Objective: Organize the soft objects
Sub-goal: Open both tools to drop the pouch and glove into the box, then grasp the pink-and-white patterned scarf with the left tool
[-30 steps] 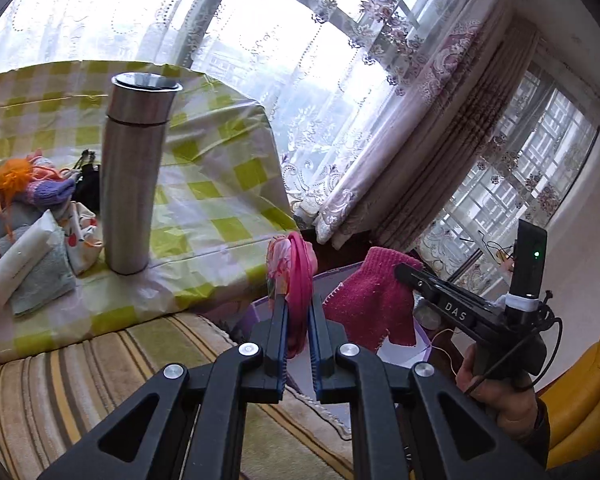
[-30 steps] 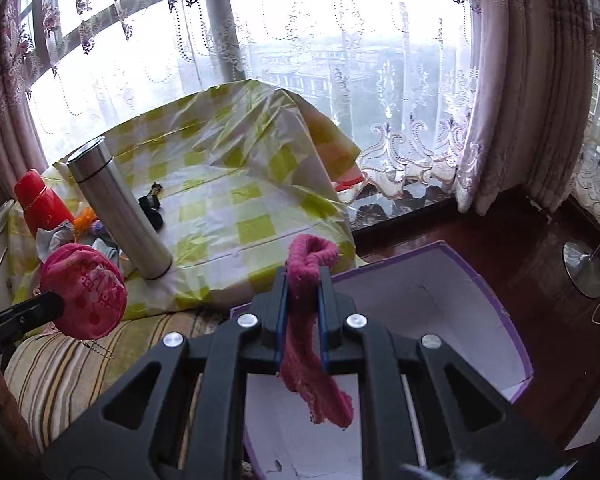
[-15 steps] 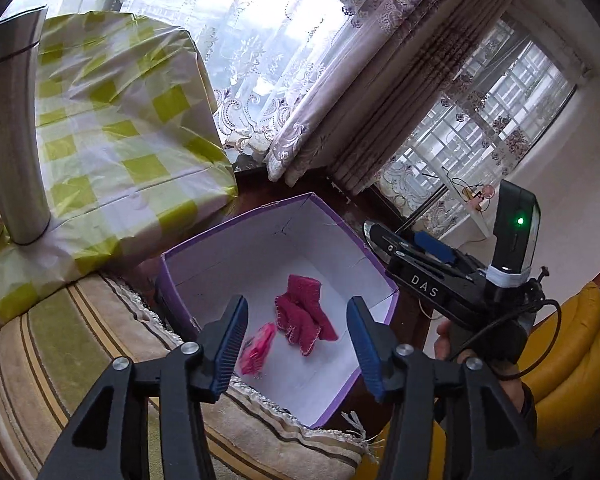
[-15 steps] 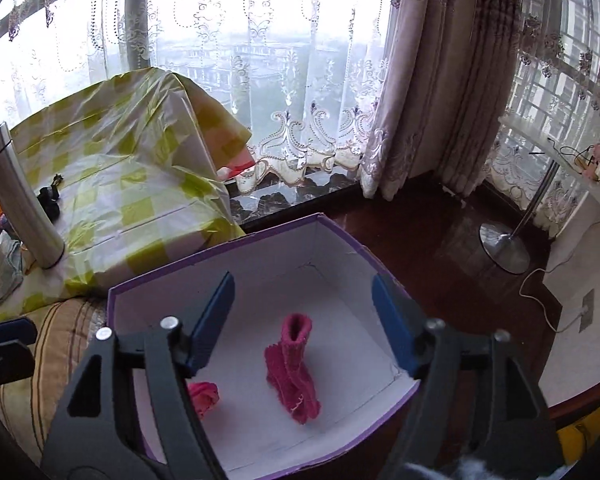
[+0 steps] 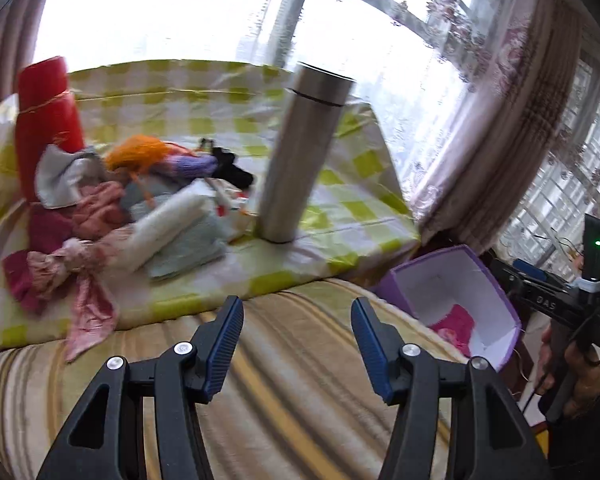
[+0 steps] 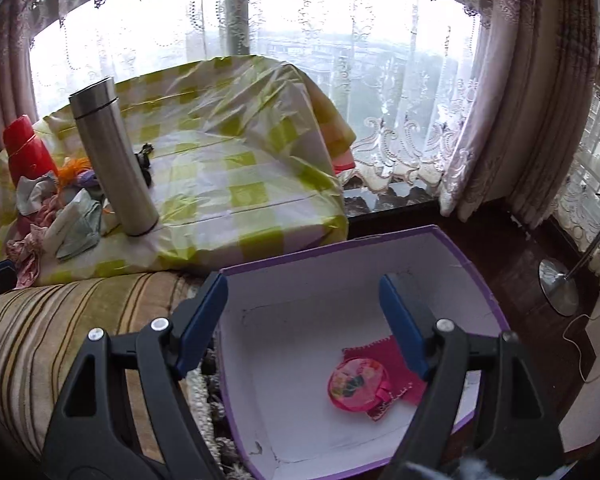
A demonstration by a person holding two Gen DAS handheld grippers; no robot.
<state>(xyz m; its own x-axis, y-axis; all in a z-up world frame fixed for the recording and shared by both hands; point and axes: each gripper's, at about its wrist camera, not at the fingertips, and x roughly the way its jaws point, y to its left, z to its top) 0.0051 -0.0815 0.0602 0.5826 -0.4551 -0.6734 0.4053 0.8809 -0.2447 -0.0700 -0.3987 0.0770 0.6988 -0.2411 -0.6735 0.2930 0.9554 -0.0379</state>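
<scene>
A heap of soft things [image 5: 112, 216] lies on the yellow-checked table [image 5: 340, 200]: pink cloths, a pale folded towel, an orange-haired doll. My left gripper [image 5: 296, 320] hangs open and empty over the striped cushion [image 5: 292, 392], short of that heap. In the right wrist view the purple box [image 6: 332, 249] stands on the floor. A round pink pouch [image 6: 358, 380] rests on a pink glove [image 6: 388, 356] inside it. My right gripper [image 6: 304, 292] is open and empty above the box. The box [image 5: 440, 284] also shows at the right of the left wrist view.
A tall steel flask [image 5: 300, 152] and a red bottle [image 5: 44, 120] stand on the table beside the heap. A hand [image 5: 572, 360] holds the right tool over the box. A lamp base [image 6: 560, 292] stands on the dark floor by the curtains.
Both grippers opened and let the pink pouch and the pink glove fall into the box. The left gripper then swung left, toward the table. The right one stayed over the box.
</scene>
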